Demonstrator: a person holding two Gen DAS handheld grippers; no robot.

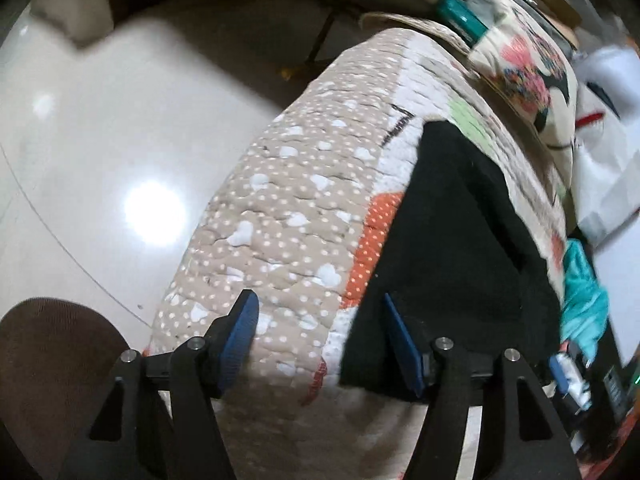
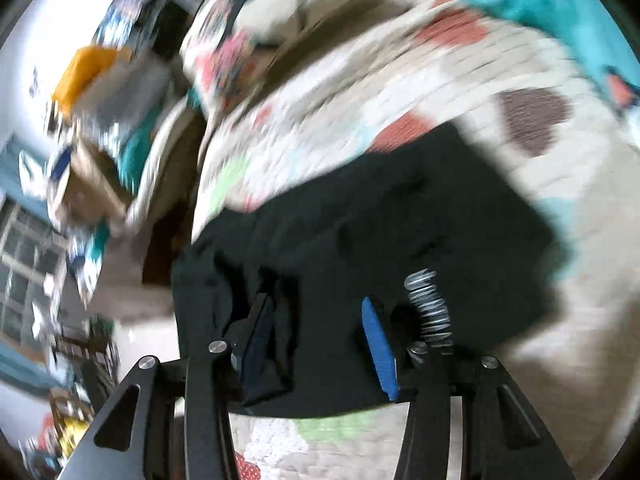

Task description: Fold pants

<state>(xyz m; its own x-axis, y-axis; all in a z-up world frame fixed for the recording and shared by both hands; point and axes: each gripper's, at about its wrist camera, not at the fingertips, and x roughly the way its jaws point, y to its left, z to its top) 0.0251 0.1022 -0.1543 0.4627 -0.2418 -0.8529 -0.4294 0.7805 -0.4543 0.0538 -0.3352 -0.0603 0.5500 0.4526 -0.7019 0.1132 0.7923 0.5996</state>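
The black pants (image 1: 452,248) lie folded flat on a patterned quilt (image 1: 296,208) over the bed. My left gripper (image 1: 320,344) is open and empty, over the quilt at the pants' near left edge. In the blurred right wrist view the pants (image 2: 400,232) fill the middle, with a bunched part hanging at the bed's left edge. My right gripper (image 2: 320,352) is open just above the black cloth, holding nothing.
A shiny tiled floor (image 1: 100,140) lies left of the bed. A floral pillow (image 1: 524,68) and white items (image 1: 608,132) sit at the far end, teal cloth (image 1: 580,296) at right. A teal garment (image 2: 560,4) lies on the quilt (image 2: 420,92); cluttered shelves (image 2: 92,100) stand left.
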